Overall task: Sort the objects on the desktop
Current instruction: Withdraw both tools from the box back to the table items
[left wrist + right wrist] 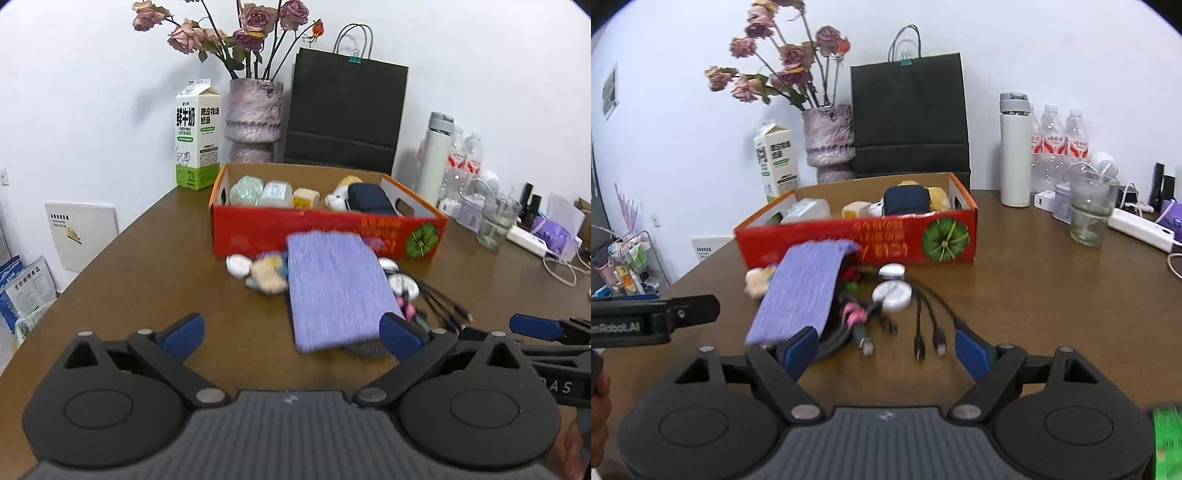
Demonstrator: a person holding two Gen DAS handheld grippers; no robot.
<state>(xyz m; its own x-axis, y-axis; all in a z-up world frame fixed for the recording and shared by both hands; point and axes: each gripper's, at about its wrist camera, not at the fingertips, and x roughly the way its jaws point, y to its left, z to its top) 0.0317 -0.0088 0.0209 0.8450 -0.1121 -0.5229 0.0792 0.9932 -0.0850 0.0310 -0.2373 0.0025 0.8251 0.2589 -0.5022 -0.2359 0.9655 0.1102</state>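
Note:
A purple notebook (334,290) lies tilted on a pile of small objects in front of the red cardboard box (325,236); it also shows in the right wrist view (803,291). The box (857,240) holds a dark pouch (905,199), a plush toy and several packets. Black cables (923,321), a white round case (892,293) and a pink clip (854,314) lie beside the notebook. My left gripper (291,332) is open, with the notebook's near end between its fingers. My right gripper (886,347) is open just before the cable ends.
On the brown table (147,266) stand a milk carton (197,134), a vase of dried roses (253,118), a black paper bag (343,114), a white flask (1015,151), water bottles (1060,147), a glass (1091,210) and a power strip (1141,229).

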